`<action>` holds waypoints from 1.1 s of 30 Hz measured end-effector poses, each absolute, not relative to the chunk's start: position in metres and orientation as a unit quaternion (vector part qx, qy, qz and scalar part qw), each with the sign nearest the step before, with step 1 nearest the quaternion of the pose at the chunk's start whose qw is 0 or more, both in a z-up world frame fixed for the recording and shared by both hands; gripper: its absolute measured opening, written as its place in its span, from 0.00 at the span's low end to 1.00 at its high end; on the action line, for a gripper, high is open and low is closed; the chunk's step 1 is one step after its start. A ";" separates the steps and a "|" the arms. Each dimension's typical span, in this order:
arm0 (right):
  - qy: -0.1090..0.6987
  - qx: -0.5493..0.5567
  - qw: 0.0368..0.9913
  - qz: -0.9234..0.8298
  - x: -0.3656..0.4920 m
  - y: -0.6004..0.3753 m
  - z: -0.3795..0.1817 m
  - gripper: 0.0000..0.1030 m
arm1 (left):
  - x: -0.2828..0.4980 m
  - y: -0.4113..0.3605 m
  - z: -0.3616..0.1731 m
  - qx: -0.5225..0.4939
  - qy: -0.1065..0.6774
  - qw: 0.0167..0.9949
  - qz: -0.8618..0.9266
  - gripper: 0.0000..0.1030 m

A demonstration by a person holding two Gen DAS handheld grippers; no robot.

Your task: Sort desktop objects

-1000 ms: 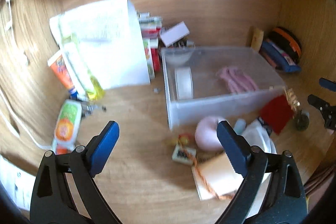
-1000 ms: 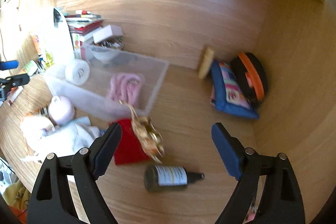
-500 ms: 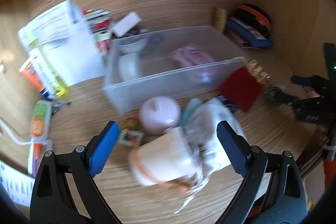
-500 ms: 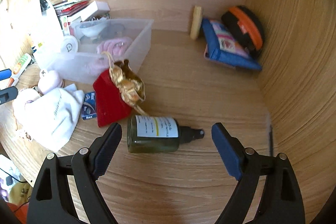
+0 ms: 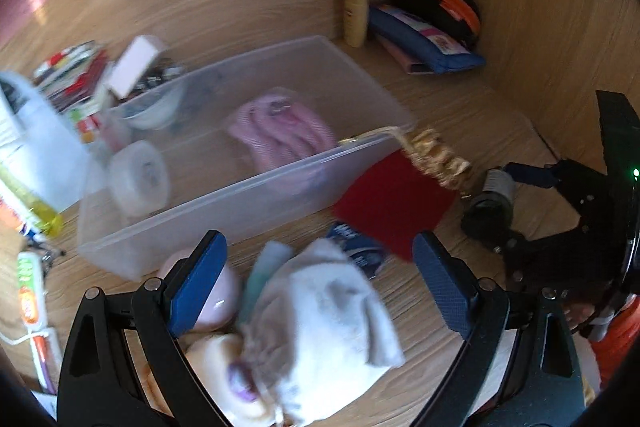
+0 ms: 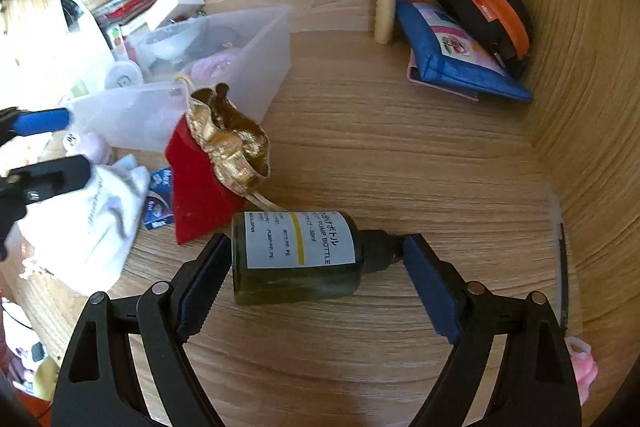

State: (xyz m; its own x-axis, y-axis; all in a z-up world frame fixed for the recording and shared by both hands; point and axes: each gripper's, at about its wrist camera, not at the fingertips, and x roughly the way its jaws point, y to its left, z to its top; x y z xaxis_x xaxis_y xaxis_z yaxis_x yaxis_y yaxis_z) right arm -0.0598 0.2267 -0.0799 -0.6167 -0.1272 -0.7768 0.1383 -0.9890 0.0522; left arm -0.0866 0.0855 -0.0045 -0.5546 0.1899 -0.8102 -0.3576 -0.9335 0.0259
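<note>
A dark green pump bottle [image 6: 296, 259] with a white label lies on its side on the wooden desk. My right gripper [image 6: 316, 279] is open with one finger at each end of the bottle. A clear plastic bin [image 5: 248, 163] holds a pink cloth [image 5: 280, 131] and a tape roll [image 5: 138, 177]; it also shows in the right wrist view [image 6: 224, 67]. My left gripper [image 5: 320, 291] is open above a white drawstring pouch [image 5: 324, 327] and a pink round case [image 5: 216, 303]. A red pouch with gold trim [image 6: 208, 171] leans on the bin.
A blue pencil case [image 6: 452, 55], a black and orange case [image 6: 488, 15] and a cream tube [image 6: 386, 9] stand at the back right corner. Books, papers and tubes [image 5: 60, 99] crowd the left. Wooden walls close the back and right.
My right gripper has moved forward and down so its fingers flank the pump bottle. My left gripper has swung right and lower over the white pouch.
</note>
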 end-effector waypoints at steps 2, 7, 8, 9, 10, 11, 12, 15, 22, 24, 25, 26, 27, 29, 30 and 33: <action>0.000 0.427 0.080 -0.900 -0.058 0.231 -0.079 0.82 | -0.090 0.097 -0.007 -0.452 0.106 0.165 0.870 0.92; -0.007 0.418 0.081 -0.905 -0.052 0.242 -0.072 0.82 | -0.106 0.132 -0.022 -0.485 0.143 0.185 0.842 0.92; -0.004 0.417 0.080 -0.905 -0.050 0.243 -0.071 0.82 | -0.108 0.138 -0.025 -0.490 0.148 0.188 0.838 0.92; 0.001 0.416 0.079 -0.906 -0.048 0.246 -0.070 0.82 | -0.112 0.146 -0.029 -0.498 0.158 0.189 0.831 0.92; 0.005 0.415 0.077 -0.907 -0.046 0.247 -0.068 0.82 | -0.114 0.151 -0.033 -0.505 0.164 0.190 0.826 0.92; 0.009 0.414 0.075 -0.907 -0.044 0.248 -0.067 0.82 | -0.116 0.154 -0.036 -0.509 0.168 0.194 0.822 0.92; 0.012 0.414 0.074 -0.907 -0.043 0.250 -0.066 0.82 | -0.118 0.160 -0.041 -0.515 0.174 0.199 0.816 0.92; 0.019 0.411 0.073 -0.908 -0.040 0.253 -0.065 0.82 | -0.124 0.170 -0.052 -0.532 0.177 0.204 0.803 0.92; 0.032 0.407 0.068 -0.910 -0.033 0.258 -0.062 0.82 | -0.134 0.162 -0.062 -0.544 0.128 0.203 0.804 0.77; 0.036 0.404 0.067 -0.912 -0.032 0.258 -0.061 0.82 | -0.130 0.158 -0.058 -0.534 0.126 0.200 0.812 0.63; 0.039 0.403 0.066 -0.912 -0.031 0.258 -0.060 0.82 | -0.129 0.157 -0.056 -0.532 0.124 0.201 0.813 0.52; 0.040 0.402 0.066 -0.912 -0.032 0.258 -0.060 0.82 | -0.126 0.155 -0.053 -0.533 0.116 0.212 0.811 0.45; 0.040 0.402 0.066 -0.912 -0.032 0.258 -0.059 0.82 | -0.122 0.153 -0.049 -0.532 0.107 0.224 0.809 0.35; 0.040 0.402 0.065 -0.913 -0.033 0.257 -0.058 0.82 | -0.115 0.151 -0.043 -0.521 0.109 0.224 0.816 0.27; 0.040 0.400 0.065 -0.913 -0.033 0.256 -0.057 0.82 | -0.110 0.150 -0.038 -0.511 0.114 0.223 0.822 0.21; 0.044 0.394 0.068 -0.915 -0.034 0.251 -0.051 0.82 | -0.096 0.143 -0.025 -0.492 0.116 0.225 0.833 0.13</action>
